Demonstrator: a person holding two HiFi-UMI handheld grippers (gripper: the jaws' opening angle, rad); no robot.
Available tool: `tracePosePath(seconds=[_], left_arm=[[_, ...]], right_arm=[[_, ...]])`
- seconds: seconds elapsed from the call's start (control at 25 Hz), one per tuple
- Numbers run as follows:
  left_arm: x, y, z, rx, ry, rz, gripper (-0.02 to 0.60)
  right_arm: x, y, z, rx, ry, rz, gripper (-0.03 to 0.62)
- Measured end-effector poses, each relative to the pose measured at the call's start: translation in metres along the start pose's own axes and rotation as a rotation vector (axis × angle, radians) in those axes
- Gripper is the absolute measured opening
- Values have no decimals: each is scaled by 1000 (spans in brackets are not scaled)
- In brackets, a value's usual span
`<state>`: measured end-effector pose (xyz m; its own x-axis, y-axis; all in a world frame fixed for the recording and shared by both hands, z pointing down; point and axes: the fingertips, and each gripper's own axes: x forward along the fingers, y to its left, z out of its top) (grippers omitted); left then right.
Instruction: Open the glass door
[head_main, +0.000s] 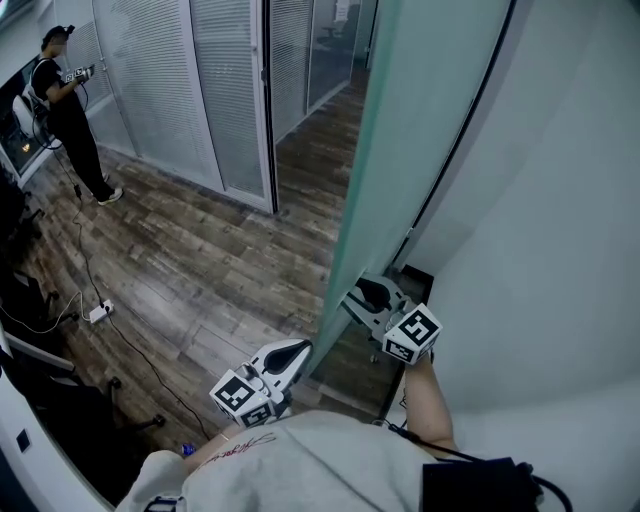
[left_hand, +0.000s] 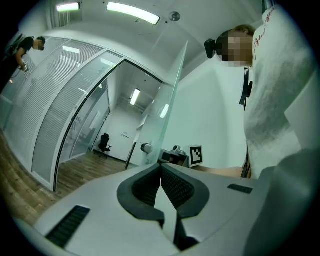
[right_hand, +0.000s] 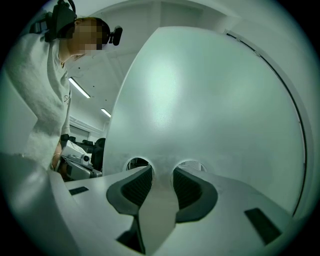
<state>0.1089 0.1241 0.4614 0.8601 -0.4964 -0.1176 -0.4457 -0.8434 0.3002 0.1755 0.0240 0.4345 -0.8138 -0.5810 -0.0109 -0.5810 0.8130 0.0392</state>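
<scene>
The frosted glass door stands swung out, edge-on to me in the head view, with a wood floor under it. My right gripper is on the door's wall side. In the right gripper view its jaws stand apart, shut on a grey handle piece on the door face, between two round clear spots. My left gripper hangs free on the door's other side, shut with nothing in it. A round knob sticks out of the door on that side.
A white wall runs close along the right. Glass partitions with blinds line the back, with an open gap beside them. Another person stands far left. A cable and power strip lie on the floor.
</scene>
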Motion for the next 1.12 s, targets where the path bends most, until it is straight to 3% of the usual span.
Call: tracePosePath(seconds=[0.72,1.12], left_arm=[[16,-28,-12,12,58,-134,18],[17,-29,-11,-8,70,-152,18]], right_arm=[[-95,10,4,30,-22,-47,133],[-138,11,7,33,-18,-125,133]])
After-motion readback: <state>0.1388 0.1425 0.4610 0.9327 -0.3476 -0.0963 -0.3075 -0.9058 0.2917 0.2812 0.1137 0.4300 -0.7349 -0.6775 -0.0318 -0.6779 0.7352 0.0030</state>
